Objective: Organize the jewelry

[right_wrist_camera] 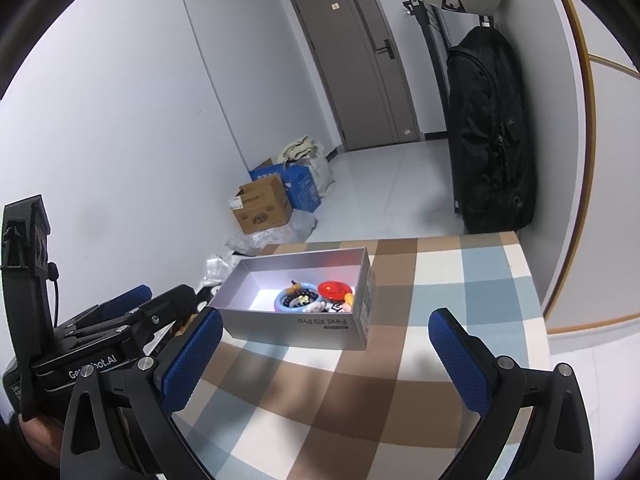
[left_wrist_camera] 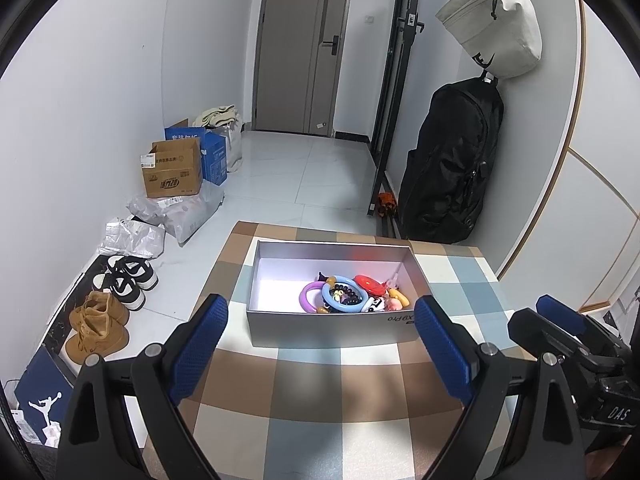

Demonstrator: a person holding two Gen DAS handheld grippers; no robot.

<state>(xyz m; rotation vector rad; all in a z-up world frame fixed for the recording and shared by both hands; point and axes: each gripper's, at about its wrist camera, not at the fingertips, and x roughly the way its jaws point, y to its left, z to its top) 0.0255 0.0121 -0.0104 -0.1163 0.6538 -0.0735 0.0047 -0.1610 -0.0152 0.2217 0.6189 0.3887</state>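
Note:
A silver box (left_wrist_camera: 328, 330) (right_wrist_camera: 296, 326) stands open on the checked tablecloth (left_wrist_camera: 320, 408) (right_wrist_camera: 440, 280). Inside its right half lie a blue ring (left_wrist_camera: 344, 300) (right_wrist_camera: 294, 300) with a dark bead bracelet, a purple ring (left_wrist_camera: 310, 298), a red round piece (left_wrist_camera: 368, 283) (right_wrist_camera: 334, 289) and small yellow and white charms. My left gripper (left_wrist_camera: 322, 326) hovers open just short of the box's near wall, nothing between its blue pads. My right gripper (right_wrist_camera: 326, 346) is open too, near the box's front corner, empty. Each gripper shows at the edge of the other's view.
The table's far edge drops to a tiled floor. Cardboard boxes (left_wrist_camera: 174, 170) (right_wrist_camera: 264, 202), plastic bags and shoes (left_wrist_camera: 100, 324) line the left wall. A black backpack (left_wrist_camera: 452, 168) (right_wrist_camera: 492, 132) hangs at the right, a pale bag (left_wrist_camera: 492, 20) above it. A grey door (left_wrist_camera: 302, 48) is behind.

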